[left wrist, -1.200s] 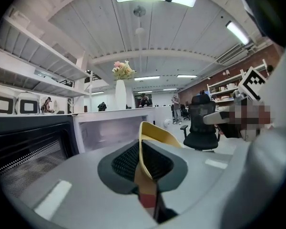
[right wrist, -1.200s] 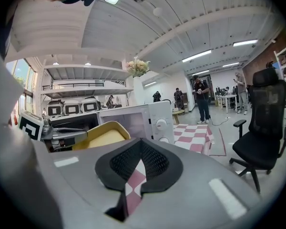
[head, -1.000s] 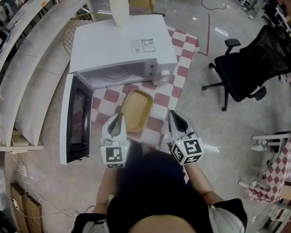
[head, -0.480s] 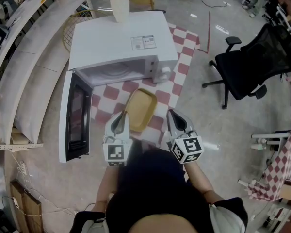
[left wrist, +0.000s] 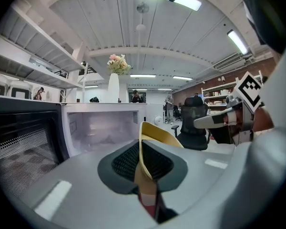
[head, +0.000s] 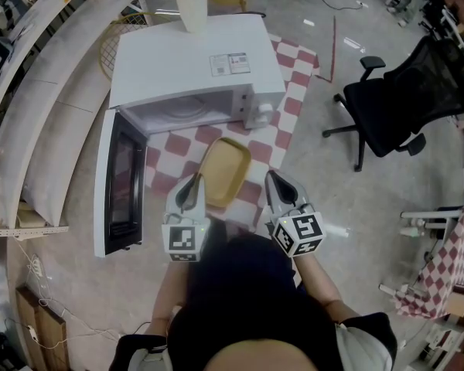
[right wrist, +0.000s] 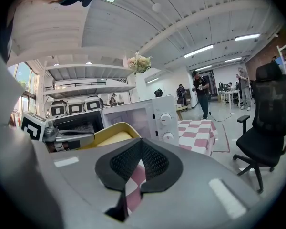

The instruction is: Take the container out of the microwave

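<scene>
The yellow container (head: 226, 170) hangs in front of the white microwave (head: 193, 64), outside its open cavity (head: 187, 117). My left gripper (head: 192, 190) is shut on the container's near left rim; in the left gripper view the yellow rim (left wrist: 155, 132) stands pinched between the pads of the left gripper (left wrist: 140, 149). To the container's right my right gripper (head: 277, 185) is shut and holds nothing. In the right gripper view the right gripper (right wrist: 140, 147) shows only checkered cloth behind it, with the container (right wrist: 109, 135) to its left.
The microwave door (head: 120, 184) swings wide open at the left. A red-and-white checkered cloth (head: 282, 114) covers the table under the microwave. A white vase (head: 192, 2) stands on top of it. White shelves (head: 31, 91) run along the left, and a black office chair (head: 402, 99) stands at the right.
The picture has shifted slightly. Both grippers and the container keep about the same places in front of the microwave.
</scene>
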Tool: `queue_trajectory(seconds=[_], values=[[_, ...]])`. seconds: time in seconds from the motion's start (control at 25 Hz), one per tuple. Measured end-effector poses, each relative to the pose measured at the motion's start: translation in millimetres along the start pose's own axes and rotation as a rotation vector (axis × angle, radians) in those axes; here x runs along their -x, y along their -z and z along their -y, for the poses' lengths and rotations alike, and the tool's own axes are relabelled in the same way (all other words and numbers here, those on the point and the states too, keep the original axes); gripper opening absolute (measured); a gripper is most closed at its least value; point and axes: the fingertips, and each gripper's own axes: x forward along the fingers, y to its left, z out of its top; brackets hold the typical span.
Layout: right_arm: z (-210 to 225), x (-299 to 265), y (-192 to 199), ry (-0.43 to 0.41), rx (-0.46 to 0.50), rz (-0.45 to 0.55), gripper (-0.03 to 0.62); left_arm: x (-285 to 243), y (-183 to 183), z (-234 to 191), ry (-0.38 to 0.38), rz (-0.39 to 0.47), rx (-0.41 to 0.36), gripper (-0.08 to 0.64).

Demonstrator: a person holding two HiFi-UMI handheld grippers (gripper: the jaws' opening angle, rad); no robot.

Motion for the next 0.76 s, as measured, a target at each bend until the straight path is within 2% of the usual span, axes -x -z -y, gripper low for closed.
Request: queue_trajectory(seconds=[0.76], values=[[-10.3,-6.2,4.1,-0.023,-0.003,-0.018,-0.002,3.2,7.0,-12.4,-0.001,-0.021,0.011,0.025]])
